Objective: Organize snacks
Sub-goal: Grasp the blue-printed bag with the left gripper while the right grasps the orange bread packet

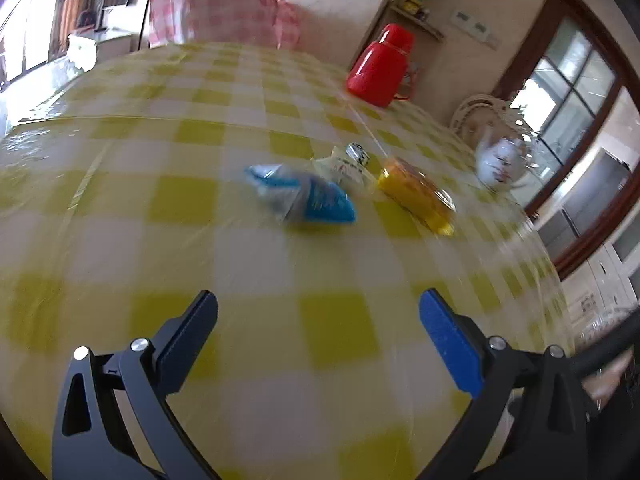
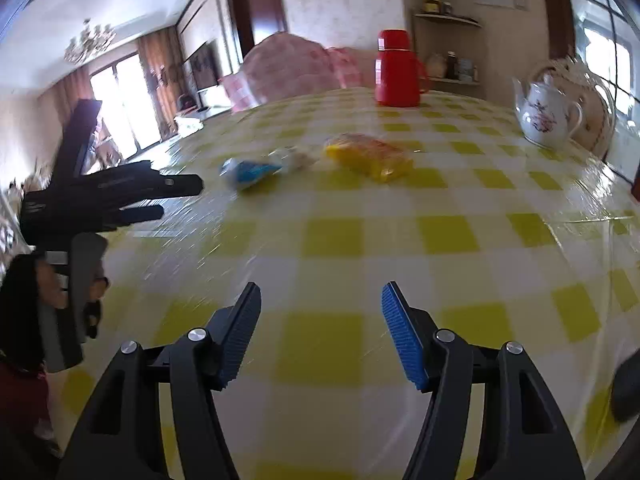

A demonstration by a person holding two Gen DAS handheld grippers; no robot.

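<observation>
Nearest, the left gripper (image 1: 318,312) hangs over the table (image 1: 120,216) with its jaws wide apart and nothing between them. The right gripper (image 2: 320,306) hangs there too, jaws apart and empty, with bumpy blue pads (image 2: 402,340). The table wears a shiny cloth of yellow and white squares. Farther off, near the middle, three snacks lie close together: a crinkly blue packet (image 1: 304,200), a small white packet (image 1: 344,170) behind it, and a flat yellow packet (image 1: 418,196) to the right. Nothing stands between the grippers and the snacks. At the far edge stand a smooth red jug (image 1: 380,66) and a round white teapot (image 2: 546,114) with flowers.
</observation>
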